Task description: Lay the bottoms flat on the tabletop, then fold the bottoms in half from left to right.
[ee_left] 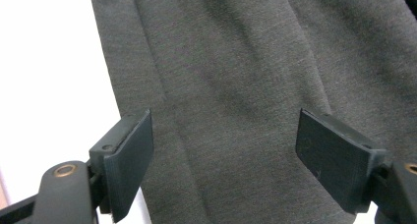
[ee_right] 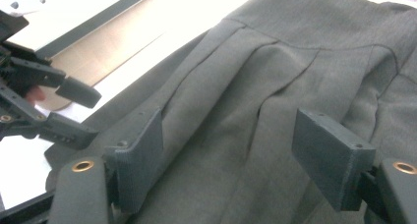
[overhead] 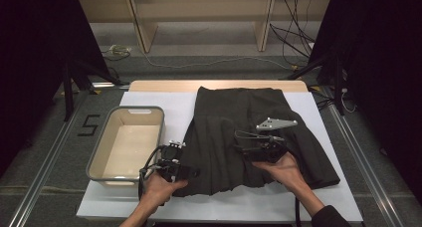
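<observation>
Both hand-held grippers (ee_left: 223, 155) (ee_right: 228, 160) gape over the skirt (overhead: 249, 137); high view adds a tub (overhead: 102, 160).

The high view was dim at its edges, both sides falling to near black, while light from above lit the white sheet (overhead: 149, 100) evenly. The dark skirt (overhead: 249, 137) kept little detail and its pleats barely showed. Shadows on the table were soft and short. The picture was slightly soft throughout. In the left gripper view the sheet (ee_left: 49, 76) glared to plain white, and the near jaws were blurred. In the right gripper view the far bin (ee_right: 88, 17) was washed out and unfocused.
</observation>
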The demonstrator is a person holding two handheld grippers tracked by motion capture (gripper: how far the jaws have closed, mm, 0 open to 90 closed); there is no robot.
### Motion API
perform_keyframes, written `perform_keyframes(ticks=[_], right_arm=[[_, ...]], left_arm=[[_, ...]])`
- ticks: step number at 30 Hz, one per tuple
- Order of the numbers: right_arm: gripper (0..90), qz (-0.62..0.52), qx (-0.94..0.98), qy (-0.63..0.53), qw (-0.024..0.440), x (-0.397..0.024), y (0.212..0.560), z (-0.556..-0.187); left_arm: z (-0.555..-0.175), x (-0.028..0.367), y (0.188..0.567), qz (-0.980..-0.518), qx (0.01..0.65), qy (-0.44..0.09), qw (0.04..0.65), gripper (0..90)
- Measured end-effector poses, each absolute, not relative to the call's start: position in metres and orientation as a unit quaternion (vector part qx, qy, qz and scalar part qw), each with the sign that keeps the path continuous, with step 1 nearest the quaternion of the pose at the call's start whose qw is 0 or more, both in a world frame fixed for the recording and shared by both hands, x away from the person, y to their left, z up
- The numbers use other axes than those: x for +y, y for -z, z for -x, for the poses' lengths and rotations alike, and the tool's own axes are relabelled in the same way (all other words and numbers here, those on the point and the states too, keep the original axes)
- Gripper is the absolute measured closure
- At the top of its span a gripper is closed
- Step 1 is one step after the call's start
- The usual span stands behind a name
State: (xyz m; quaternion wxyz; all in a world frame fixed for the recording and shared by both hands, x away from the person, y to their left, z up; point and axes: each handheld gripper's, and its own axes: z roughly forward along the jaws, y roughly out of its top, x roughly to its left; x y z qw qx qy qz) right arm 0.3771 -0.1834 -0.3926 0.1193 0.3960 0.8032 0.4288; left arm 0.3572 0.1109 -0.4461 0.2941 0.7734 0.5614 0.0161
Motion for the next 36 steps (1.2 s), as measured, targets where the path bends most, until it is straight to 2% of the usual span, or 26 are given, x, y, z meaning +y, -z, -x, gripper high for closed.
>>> perform_keyframes(ticks=[10,28,33,36], right_arm=[[28.1,-0.38,0.815,-0.423,0.114,-0.162,0.394,-0.379],[28.3,-0.381,0.817,-0.417,0.111,-0.165,0.398,-0.379],[28.4,-0.38,0.819,-0.415,0.111,-0.166,0.398,-0.377],[28.6,-0.379,0.82,-0.414,0.112,-0.166,0.397,-0.376]], left_arm=[[-0.353,0.114,0.458,-0.777,0.57,-0.026,0.266,21.5],[-0.357,0.112,0.472,-0.777,0.582,-0.024,0.239,13.3],[-0.357,0.109,0.472,-0.786,0.573,-0.031,0.23,13.1],[-0.356,0.108,0.471,-0.789,0.566,-0.029,0.238,17.7]])
